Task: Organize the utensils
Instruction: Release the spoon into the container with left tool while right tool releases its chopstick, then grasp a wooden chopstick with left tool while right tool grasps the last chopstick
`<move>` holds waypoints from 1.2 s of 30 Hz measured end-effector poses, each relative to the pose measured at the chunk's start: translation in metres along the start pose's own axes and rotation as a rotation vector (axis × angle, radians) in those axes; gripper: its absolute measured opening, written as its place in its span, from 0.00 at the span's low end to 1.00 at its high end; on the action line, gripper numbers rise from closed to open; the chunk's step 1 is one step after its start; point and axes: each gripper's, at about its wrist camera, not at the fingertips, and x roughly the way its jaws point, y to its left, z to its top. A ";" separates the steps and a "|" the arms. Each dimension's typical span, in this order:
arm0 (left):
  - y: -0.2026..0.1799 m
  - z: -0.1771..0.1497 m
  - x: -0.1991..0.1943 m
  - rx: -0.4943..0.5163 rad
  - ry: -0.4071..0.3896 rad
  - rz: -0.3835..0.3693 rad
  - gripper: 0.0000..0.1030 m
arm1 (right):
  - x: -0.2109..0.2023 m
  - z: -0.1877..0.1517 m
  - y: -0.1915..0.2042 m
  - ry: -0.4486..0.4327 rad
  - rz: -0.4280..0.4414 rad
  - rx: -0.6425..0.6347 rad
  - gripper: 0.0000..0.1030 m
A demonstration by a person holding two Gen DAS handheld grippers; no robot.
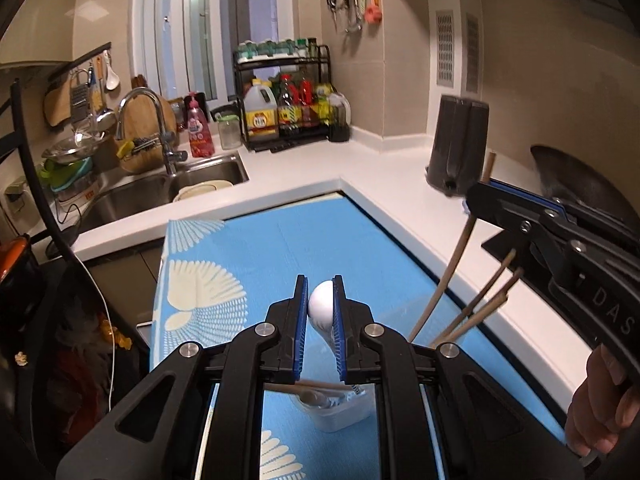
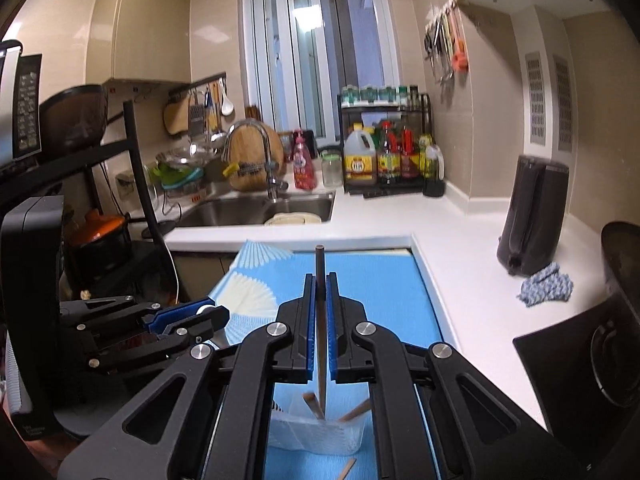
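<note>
My left gripper [image 1: 321,294] is shut on a white ceramic spoon [image 1: 321,306], bowl up, held over a clear plastic cup [image 1: 340,414] on the blue patterned mat [image 1: 280,240]. My right gripper [image 2: 320,284] is shut on a single wooden chopstick [image 2: 320,264], held upright over another clear cup [image 2: 316,434] that holds several chopsticks [image 2: 354,412]. In the left wrist view the right gripper [image 1: 478,194] holds the chopstick [image 1: 452,268] at the right, next to more chopsticks [image 1: 486,300]. The left gripper [image 2: 208,312] shows at the left of the right wrist view.
A white L-shaped counter [image 1: 400,176] surrounds the mat. A black knife block [image 2: 532,216] and a blue cloth [image 2: 546,284] sit on it at the right, beside a black stove [image 2: 580,364]. A sink [image 1: 160,188] and a bottle rack [image 1: 288,108] stand at the back. One chopstick [image 2: 346,468] lies on the mat.
</note>
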 end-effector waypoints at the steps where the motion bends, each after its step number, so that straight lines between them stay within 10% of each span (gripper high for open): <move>1: -0.002 -0.005 0.002 0.011 0.009 0.001 0.12 | 0.003 -0.004 -0.001 0.015 -0.002 -0.002 0.05; 10: -0.002 -0.016 -0.028 -0.020 -0.033 -0.012 0.31 | -0.010 -0.022 -0.009 0.077 -0.016 0.016 0.30; 20: -0.011 -0.031 -0.097 -0.060 -0.134 -0.013 0.31 | -0.081 -0.012 -0.002 -0.037 -0.045 0.006 0.31; 30: -0.023 -0.106 -0.131 -0.106 -0.128 -0.061 0.31 | -0.160 -0.058 0.001 -0.152 -0.062 0.039 0.29; 36: -0.034 -0.183 -0.113 -0.134 -0.040 -0.124 0.30 | -0.176 -0.141 -0.001 -0.135 -0.071 0.139 0.05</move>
